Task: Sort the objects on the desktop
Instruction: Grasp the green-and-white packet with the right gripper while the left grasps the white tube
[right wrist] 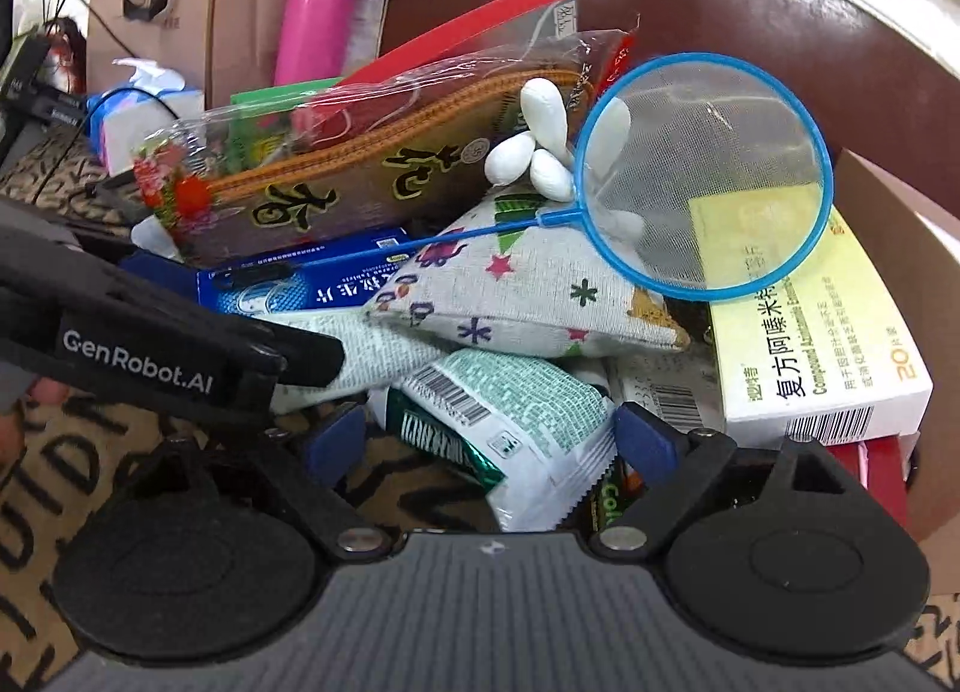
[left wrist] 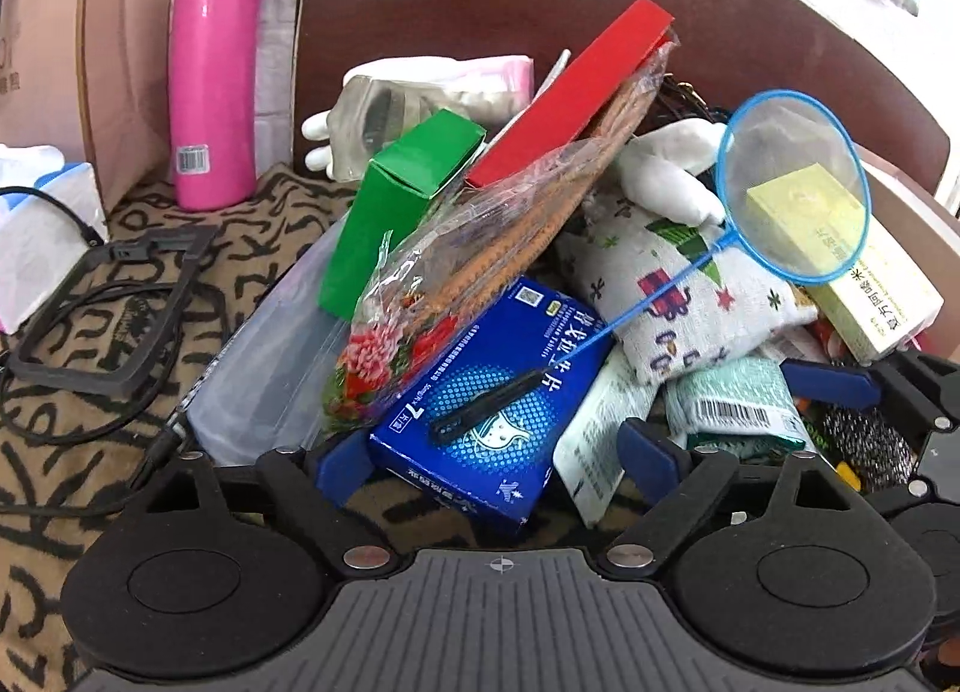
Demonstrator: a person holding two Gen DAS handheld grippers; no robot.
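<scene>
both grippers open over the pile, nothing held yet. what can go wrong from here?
1. The left gripper straddles the blue box, and the black handle of the blue net lies across that box. Closing could pinch the handle and drag the net along.
2. The right gripper straddles the green-and-white packet, wedged under the patterned cloth pouch. Pulling it may topple what leans above.
3. The grippers sit close together, so their fingers could collide.

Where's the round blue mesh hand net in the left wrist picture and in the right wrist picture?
Left wrist: round blue mesh hand net at upper right, over the pale yellow medicine box.
Right wrist: net right of centre, over that box.
Shared landmark: tall pink metal flask, upper left.
</scene>
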